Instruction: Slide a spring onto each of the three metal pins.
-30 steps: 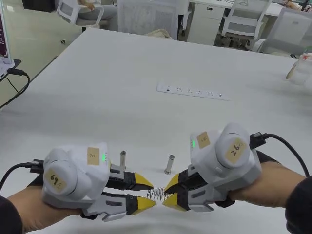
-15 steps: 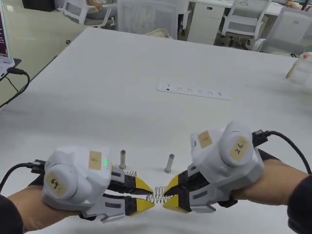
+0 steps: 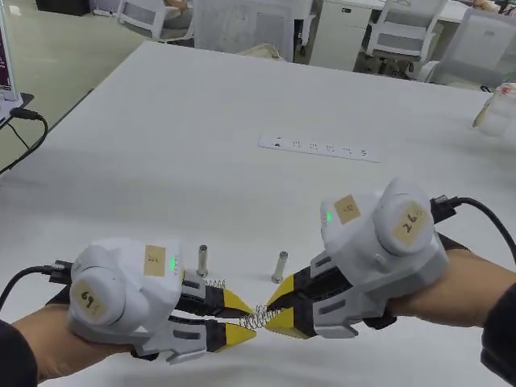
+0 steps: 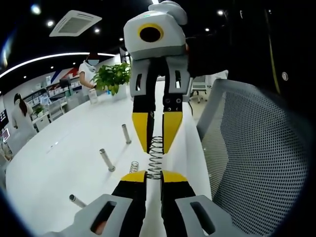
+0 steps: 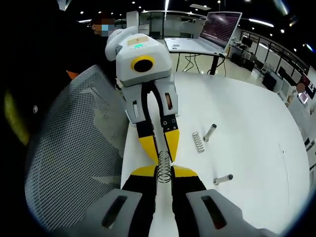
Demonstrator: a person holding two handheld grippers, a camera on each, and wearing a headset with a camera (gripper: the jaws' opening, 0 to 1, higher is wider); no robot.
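Observation:
A small steel spring [image 3: 258,314] hangs level between my two grippers, just above the white table [image 3: 242,185]. My left gripper [image 3: 240,319] is shut on its left end and my right gripper [image 3: 276,310] on its right end. In the left gripper view the spring [image 4: 155,157] runs from my own tips [image 4: 153,176] up to the right gripper [image 4: 157,144]. Three metal pins [image 4: 127,134] [image 4: 106,159] [image 4: 76,201] sit on the table beyond, with a loose spring [image 4: 134,166] among them. Two pins [image 3: 202,260] [image 3: 280,267] stand upright just behind the grippers.
A white power strip [image 3: 318,150] lies across the middle of the table. Office chairs [image 3: 395,40] stand at the far edge. A mesh chair back [image 4: 252,148] is close beside the table's near edge. A second loose spring [image 5: 198,141] lies by a pin [image 5: 210,132].
The right gripper has risen and tilted a little, still joined to the left by the spring. The pins have not moved.

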